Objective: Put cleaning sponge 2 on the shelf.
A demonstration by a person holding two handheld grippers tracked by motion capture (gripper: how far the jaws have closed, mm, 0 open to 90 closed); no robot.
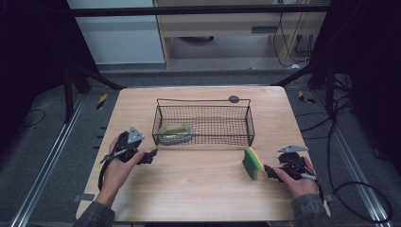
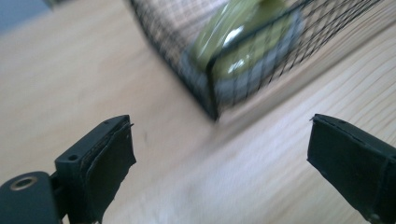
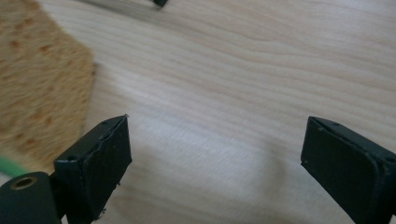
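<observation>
A black wire basket point(image 1: 203, 100) stands at the middle of the wooden table point(image 1: 198, 189). In its left end lies an olive-green object on a grey dish point(image 1: 176, 132). My left gripper point(image 1: 150, 156) is low over the table just left of the basket's front left corner, open and empty. In the left gripper view that corner point(image 2: 211, 88) and the green object point(image 2: 243, 51) are straight ahead of the jaws. A yellow and green sponge point(image 1: 253, 163) rests on the table at the right. My right gripper point(image 1: 270, 171) is beside it, open; the sponge point(image 3: 42, 88) lies left of its left jaw.
The basket's front wall runs between the two hands. Bare wood stretches in front of it toward the table's near edge. A small dark round disc point(image 1: 233, 99) sits at the basket's back rim. Black frame posts and cables flank the table.
</observation>
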